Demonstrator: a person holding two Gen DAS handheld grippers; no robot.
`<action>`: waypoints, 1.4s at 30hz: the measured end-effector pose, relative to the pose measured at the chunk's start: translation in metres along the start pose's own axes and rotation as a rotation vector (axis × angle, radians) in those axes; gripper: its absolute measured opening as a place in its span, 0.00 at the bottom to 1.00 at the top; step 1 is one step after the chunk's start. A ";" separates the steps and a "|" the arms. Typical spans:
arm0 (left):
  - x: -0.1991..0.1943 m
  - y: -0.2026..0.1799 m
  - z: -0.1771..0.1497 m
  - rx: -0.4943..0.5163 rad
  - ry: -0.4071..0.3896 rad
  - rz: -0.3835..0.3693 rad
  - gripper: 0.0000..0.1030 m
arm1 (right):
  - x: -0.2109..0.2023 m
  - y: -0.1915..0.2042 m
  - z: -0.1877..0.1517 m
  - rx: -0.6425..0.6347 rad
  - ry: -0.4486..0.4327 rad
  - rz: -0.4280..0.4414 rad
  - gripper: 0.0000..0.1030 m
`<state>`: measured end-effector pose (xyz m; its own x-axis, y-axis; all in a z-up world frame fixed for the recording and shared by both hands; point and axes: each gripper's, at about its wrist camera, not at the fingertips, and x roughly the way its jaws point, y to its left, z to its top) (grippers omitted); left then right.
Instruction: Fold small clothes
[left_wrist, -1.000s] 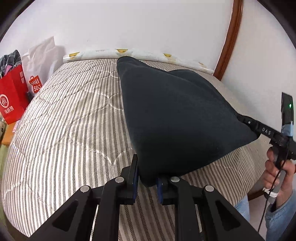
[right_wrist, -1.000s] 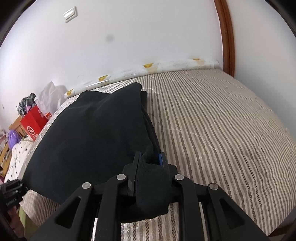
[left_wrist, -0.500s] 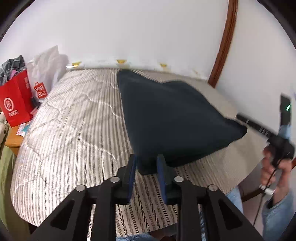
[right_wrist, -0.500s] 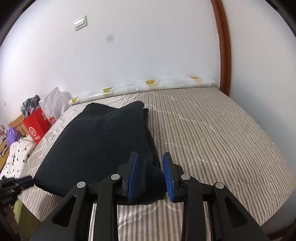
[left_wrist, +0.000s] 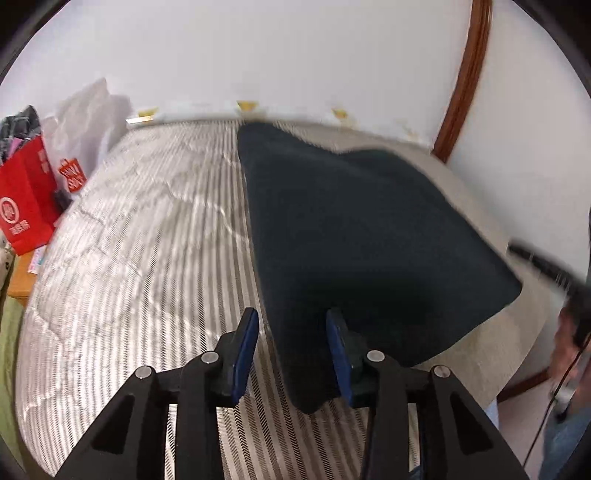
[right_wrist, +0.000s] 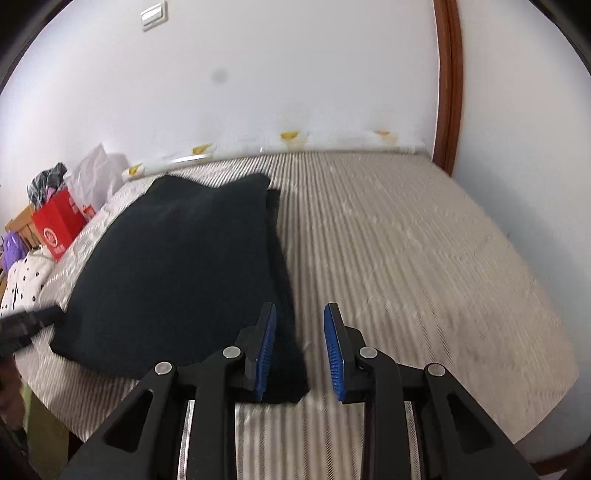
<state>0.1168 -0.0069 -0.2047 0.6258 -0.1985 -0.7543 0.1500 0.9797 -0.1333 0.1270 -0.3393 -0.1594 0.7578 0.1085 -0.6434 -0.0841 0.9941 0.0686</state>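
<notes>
Grippers let go of dark cloth (left_wrist: 362, 236) on striped bed (left_wrist: 140, 236).
Left gripper (left_wrist: 291, 332), just opening, and right gripper (right_wrist: 299, 328) stand parted, a near corner loose between each.

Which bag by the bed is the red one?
The red bag stands nearest the camera, with a white round logo on its side. The white bag behind it is crinkly plastic.

The dark garment (left_wrist: 362, 236) is matt, soft, fleece-like cloth. The bed (right_wrist: 406, 258) wears quilted striped fabric with a faint sheen. Each hand-held gripper (right_wrist: 299, 350) is matt black plastic with bright metal pins and ribbed blue pads (right_wrist: 334, 354), possibly rubber. The red bag (left_wrist: 22, 206) looks like smooth paper.
</notes>
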 end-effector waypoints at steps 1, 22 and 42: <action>0.001 0.002 0.001 -0.002 -0.002 -0.006 0.41 | 0.000 0.000 0.006 0.000 -0.004 0.004 0.27; 0.063 0.027 0.112 0.004 0.017 -0.013 0.40 | 0.177 0.062 0.142 0.026 0.205 0.129 0.36; 0.068 0.020 0.104 0.024 0.035 -0.034 0.40 | 0.202 0.048 0.150 0.041 0.150 0.066 0.23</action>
<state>0.2418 -0.0042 -0.1912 0.5926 -0.2301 -0.7719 0.1891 0.9713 -0.1444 0.3736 -0.2694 -0.1715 0.6458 0.1752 -0.7431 -0.1018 0.9844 0.1436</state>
